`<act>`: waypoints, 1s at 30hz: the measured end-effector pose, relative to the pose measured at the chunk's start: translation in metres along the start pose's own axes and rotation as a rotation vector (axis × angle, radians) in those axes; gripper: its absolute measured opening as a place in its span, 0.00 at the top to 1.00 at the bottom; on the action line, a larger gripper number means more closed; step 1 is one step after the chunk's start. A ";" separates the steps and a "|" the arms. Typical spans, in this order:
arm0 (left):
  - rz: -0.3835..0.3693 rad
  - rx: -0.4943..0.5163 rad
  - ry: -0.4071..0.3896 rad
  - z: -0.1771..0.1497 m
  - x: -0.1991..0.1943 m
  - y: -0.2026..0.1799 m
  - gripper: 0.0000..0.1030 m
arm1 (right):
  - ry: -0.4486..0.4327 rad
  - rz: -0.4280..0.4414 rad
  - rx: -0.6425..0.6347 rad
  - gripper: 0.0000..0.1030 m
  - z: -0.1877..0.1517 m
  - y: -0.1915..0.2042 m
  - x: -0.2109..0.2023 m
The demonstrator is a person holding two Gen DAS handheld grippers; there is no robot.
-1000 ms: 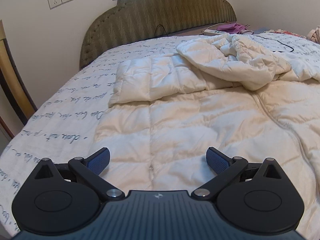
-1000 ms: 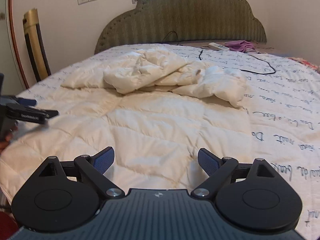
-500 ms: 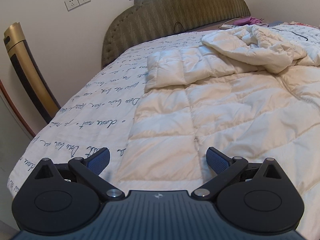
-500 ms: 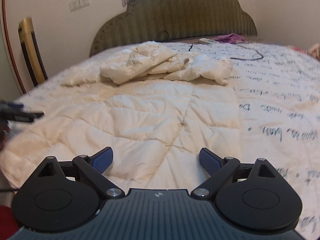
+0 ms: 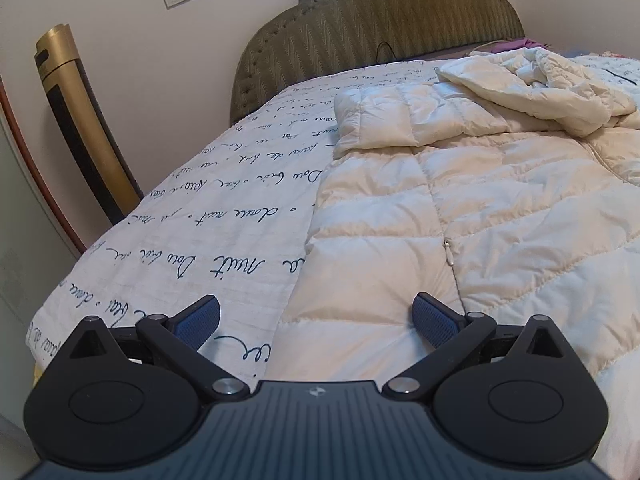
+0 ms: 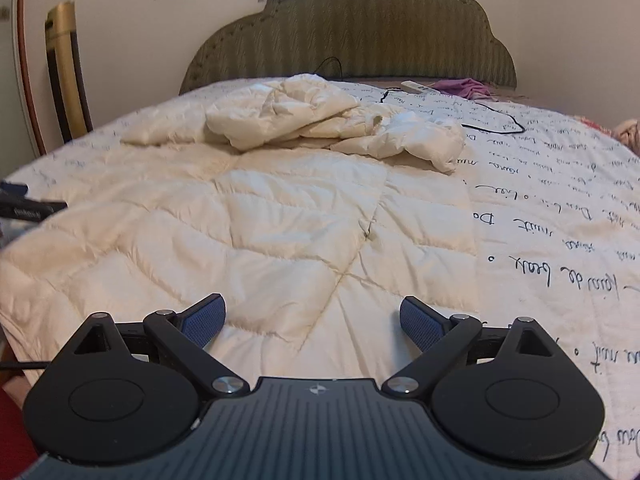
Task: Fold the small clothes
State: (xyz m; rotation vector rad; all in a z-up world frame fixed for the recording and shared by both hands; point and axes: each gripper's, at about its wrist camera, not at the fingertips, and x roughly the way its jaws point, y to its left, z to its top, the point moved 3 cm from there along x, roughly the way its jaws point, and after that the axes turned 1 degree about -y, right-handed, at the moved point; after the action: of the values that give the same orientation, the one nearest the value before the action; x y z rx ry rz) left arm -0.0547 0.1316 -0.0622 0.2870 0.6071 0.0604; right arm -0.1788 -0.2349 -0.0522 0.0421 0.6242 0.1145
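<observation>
Showing only rightward: black cable [image 6: 494,122] beyond jacket [image 6: 280,220].

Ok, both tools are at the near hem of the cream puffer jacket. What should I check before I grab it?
1. Left tool open, empty: ok.
2. Right tool open, empty: ok.
3. Left tool straddles the cream puffer jacket side edge: ok.
4. Right tool over the jacket's hem: ok.
5. Body lies flat: ok; hood and sleeves bunched near the headboard: not ok.
6. Black cable off the jacket: cannot tell.
</observation>
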 end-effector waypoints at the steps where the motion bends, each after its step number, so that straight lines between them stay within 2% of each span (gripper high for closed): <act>1: -0.008 -0.011 -0.001 -0.002 0.000 0.002 0.00 | 0.004 -0.006 -0.011 0.07 -0.001 0.001 0.000; 6: -0.052 -0.108 -0.005 -0.010 0.003 0.011 0.00 | 0.012 -0.013 -0.019 0.07 -0.003 0.001 0.002; 9: -0.070 -0.133 -0.005 -0.012 0.003 0.015 0.00 | 0.016 -0.014 -0.022 0.07 -0.004 0.001 0.003; 22: -0.045 -0.072 -0.023 -0.013 -0.004 0.013 0.00 | 0.021 -0.015 -0.027 0.06 -0.006 -0.002 0.002; 26: -0.057 -0.063 -0.007 -0.014 -0.008 0.016 0.00 | 0.019 -0.009 -0.018 0.07 -0.007 -0.005 -0.003; 30: -0.092 0.006 -0.005 -0.015 -0.023 0.024 0.00 | 0.000 0.021 0.032 0.07 -0.005 -0.017 -0.017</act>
State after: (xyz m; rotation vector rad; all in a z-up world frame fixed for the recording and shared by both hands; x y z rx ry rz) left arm -0.0813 0.1555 -0.0545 0.2647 0.6148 -0.0306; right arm -0.1934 -0.2535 -0.0478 0.0800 0.6257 0.1250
